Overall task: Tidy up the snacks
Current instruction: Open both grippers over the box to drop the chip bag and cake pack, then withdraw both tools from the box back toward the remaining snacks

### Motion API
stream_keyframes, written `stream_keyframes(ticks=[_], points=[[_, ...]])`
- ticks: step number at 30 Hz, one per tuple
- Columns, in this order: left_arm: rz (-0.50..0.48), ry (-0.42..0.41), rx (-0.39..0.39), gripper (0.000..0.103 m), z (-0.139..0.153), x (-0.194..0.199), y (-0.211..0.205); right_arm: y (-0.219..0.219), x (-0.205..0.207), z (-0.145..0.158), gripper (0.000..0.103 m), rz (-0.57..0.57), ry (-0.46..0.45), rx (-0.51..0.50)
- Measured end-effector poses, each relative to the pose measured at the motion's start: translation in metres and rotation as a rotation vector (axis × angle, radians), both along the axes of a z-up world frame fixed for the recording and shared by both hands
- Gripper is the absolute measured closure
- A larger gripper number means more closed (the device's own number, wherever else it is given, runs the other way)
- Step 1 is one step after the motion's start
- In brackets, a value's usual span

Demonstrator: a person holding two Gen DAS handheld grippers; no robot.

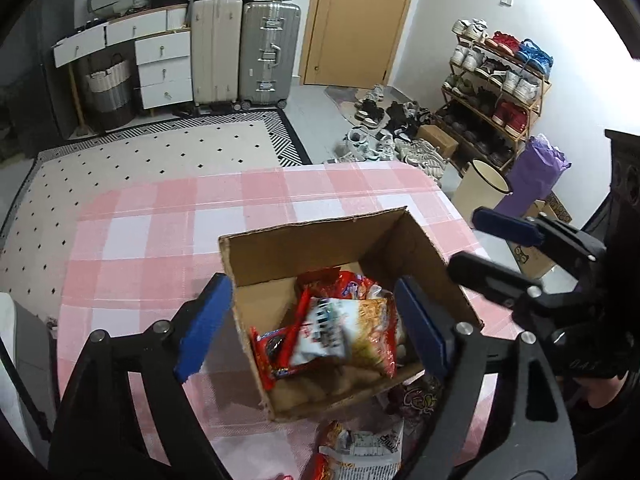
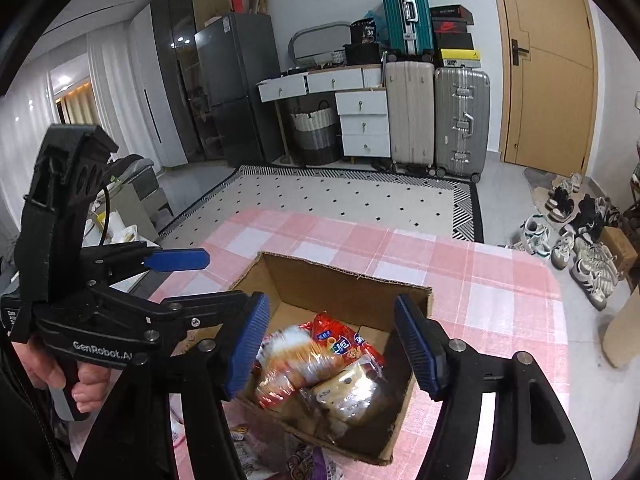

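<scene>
Snack packets fill the open cardboard box [image 1: 304, 248] that stands on the pink-checked counter [image 1: 160, 220]. One white-and-yellow packet [image 1: 340, 332] appears between the blue pads of the left gripper [image 1: 310, 328] above the box; it is motion-blurred, and I cannot tell whether anything holds it, for the pads do not touch it. Under it lie a red packet [image 1: 276, 352] at the near left of the box and another red packet [image 1: 348, 284] toward the far side. From the right wrist view the heap shows a red packet with blue print [image 2: 340, 344], a blurred orange-and-white packet [image 2: 292, 356] and a pale packet [image 2: 348, 396]; an exact count of the pile cannot be made.

Both grippers hover over the box, tilted down toward its mouth. The left gripper's jaws stand wide, one pad outside the box's left wall and the other over its right side. The right gripper [image 2: 332, 348] likewise has its jaws wide, straddling the box's opening, with nothing between them in contact. In the left wrist view the right gripper [image 1: 492, 248] comes in from the right, its fingers spread. A hand [image 2: 60, 380] grips the handle of the left gripper at the lower left of the right wrist view.

Two more packets lie on the counter just beside the box's near wall: a red-and-white one [image 1: 360, 448] and a purplish one [image 1: 416, 400].
</scene>
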State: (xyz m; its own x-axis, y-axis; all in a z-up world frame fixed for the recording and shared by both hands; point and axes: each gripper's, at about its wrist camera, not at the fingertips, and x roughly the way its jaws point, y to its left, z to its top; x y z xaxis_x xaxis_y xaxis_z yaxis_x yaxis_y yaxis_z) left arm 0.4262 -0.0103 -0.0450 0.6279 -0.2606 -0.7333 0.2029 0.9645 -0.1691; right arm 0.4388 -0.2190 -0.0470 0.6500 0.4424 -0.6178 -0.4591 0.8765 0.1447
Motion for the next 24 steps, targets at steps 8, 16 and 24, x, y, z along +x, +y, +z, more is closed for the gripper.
stream_keyframes(ticks=[8, 16, 24], points=[[0.010, -0.052, 0.015, 0.021, 0.021, -0.037, 0.006, -0.010, -0.027, 0.020, 0.027, -0.028, -0.048, 0.008], [0.008, -0.103, 0.031, 0.020, 0.046, -0.083, 0.004, -0.025, -0.070, 0.040, 0.019, -0.045, -0.097, 0.028], [0.016, -0.134, 0.018, 0.018, 0.058, -0.139, 0.001, -0.038, -0.122, 0.054, 0.013, -0.053, -0.137, 0.062]])
